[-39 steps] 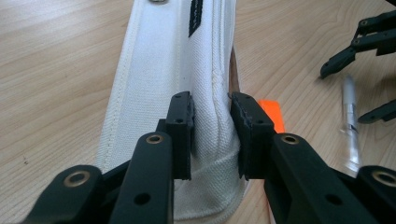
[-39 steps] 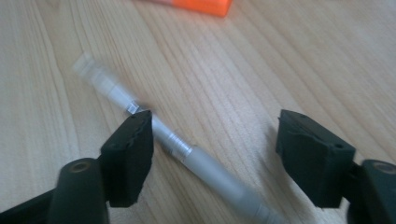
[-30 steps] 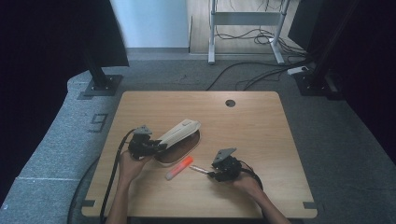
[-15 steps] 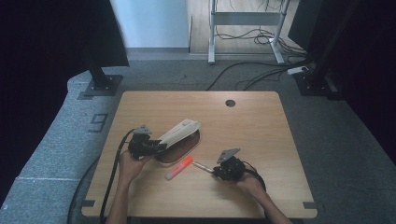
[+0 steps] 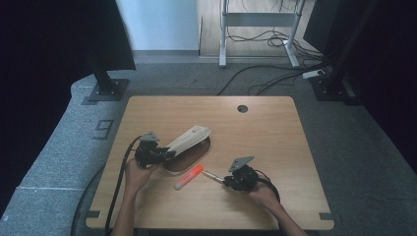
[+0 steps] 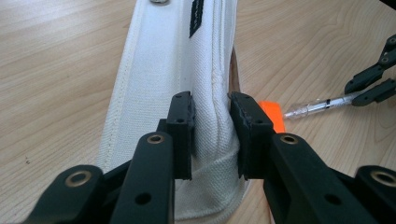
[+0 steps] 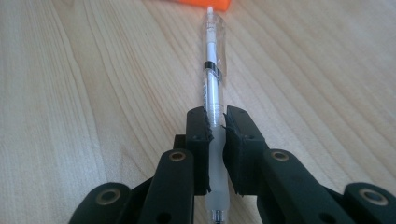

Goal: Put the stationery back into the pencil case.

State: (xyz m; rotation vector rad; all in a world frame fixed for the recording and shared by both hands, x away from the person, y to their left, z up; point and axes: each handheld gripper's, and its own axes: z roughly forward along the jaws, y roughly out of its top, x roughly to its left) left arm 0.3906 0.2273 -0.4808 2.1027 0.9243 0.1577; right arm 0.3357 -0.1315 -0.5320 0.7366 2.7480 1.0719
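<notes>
A white canvas pencil pouch (image 5: 189,139) lies slanted on the wooden table (image 5: 265,128), with a brown underside or opening (image 5: 186,161) showing beneath it. My left gripper (image 5: 163,153) is shut on the pouch's near end, and its jaws pinch a fold of the fabric (image 6: 212,135). An orange highlighter (image 5: 189,177) lies just in front of the pouch. My right gripper (image 5: 226,180) is shut on a clear pen (image 7: 213,65), held low over the table. The pen tip points toward the highlighter (image 7: 196,3).
A round cable hole (image 5: 242,108) sits near the table's far edge. The table's right half and far side are bare wood. In the left gripper view, the right gripper's jaws (image 6: 373,84) and the pen (image 6: 322,105) appear beside the highlighter (image 6: 273,114).
My right gripper has drawn slightly back to the right and toward the person, with the pen in it. The left gripper and pouch have stayed put.
</notes>
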